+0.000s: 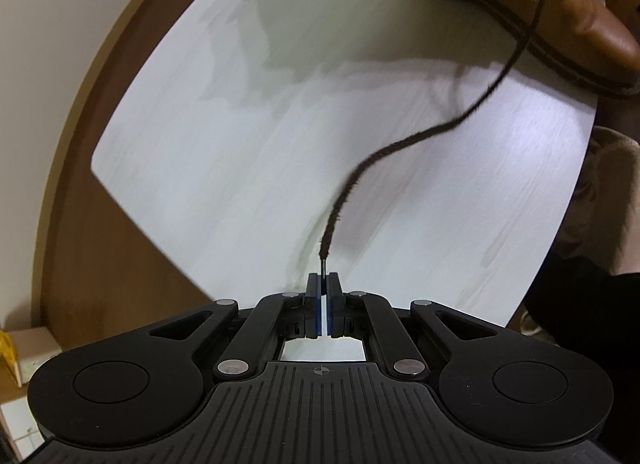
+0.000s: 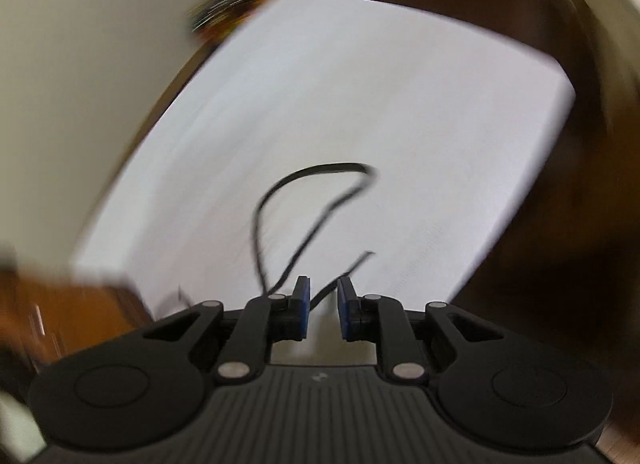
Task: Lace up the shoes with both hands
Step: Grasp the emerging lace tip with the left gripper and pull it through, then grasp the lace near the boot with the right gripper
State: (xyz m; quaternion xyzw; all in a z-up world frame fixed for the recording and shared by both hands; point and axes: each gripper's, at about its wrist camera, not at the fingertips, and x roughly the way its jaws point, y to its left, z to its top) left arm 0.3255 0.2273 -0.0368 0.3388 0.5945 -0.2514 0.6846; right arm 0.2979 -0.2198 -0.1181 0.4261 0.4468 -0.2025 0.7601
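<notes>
Left hand-held gripper (image 1: pixel 322 280) pinches the lace (image 1: pixel 400 152) tip, shoe (image 1: pixel 540 12) far ahead

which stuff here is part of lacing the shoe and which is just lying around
Part of the job:
brown boot
dark lace, its tip pinched in the left gripper
loose lace end ahead of the open right gripper

Just lying about:
cardboard box on the floor
blurred yellow item beyond the white table
</notes>
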